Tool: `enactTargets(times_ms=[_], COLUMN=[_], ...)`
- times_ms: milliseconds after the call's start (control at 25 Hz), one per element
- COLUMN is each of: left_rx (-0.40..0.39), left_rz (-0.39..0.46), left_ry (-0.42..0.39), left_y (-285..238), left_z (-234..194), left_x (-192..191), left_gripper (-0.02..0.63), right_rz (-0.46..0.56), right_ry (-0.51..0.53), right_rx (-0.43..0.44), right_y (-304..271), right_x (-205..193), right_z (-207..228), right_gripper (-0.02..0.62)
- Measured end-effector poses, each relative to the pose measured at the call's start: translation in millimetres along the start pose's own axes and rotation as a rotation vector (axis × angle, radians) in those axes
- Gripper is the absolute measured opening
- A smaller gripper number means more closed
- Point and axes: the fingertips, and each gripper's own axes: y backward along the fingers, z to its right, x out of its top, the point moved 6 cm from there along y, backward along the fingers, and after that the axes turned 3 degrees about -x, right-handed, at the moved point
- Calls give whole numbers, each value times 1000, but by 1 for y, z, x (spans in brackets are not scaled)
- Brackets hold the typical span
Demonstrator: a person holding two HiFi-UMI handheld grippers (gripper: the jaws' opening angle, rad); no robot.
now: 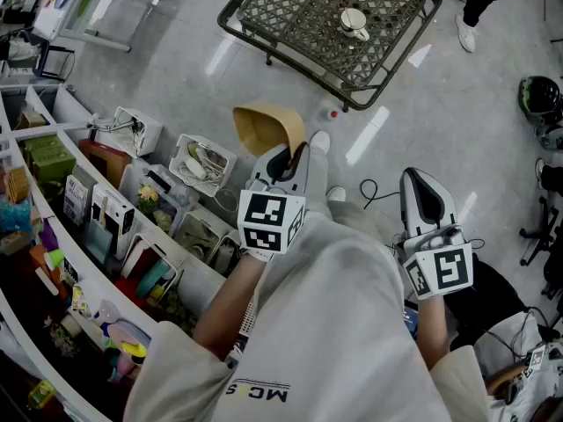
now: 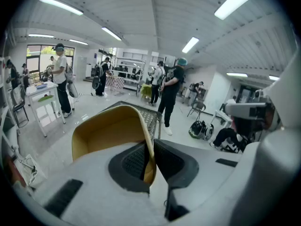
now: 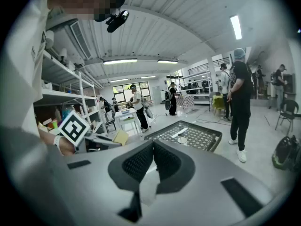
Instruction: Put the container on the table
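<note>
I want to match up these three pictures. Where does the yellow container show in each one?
Head view: the container is at upper centre, clamped by the left gripper.
Left gripper view: the container is large, centre-left, with its wall pinched between the jaws.
Right gripper view: the container is small, left of centre, beside the marker cube.
Shared landmark: the mesh table, beyond the container in every view.
</note>
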Motion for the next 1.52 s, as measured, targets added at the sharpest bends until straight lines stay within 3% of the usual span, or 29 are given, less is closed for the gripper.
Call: enactTargets(times_ms=[240, 800, 1200, 1520], left_rx=[-11, -12, -62, -125], left_rz=[63, 85, 73, 82], left_ry=[26, 8, -20, -43], left_y=[78, 109, 79, 12], left_z=[43, 59, 61, 4], left_x=[-9, -4, 18, 74], left_gripper=[46, 46, 45, 46], right_rz=[9, 83, 94, 99], right_ry=[1, 9, -73, -81], right_rx=[43, 50, -36, -107], right_y=[43, 58, 46, -31], right_x=[-9, -8, -11, 23], right_z=[-44, -69, -32, -5], right_gripper=[18, 18, 18, 18])
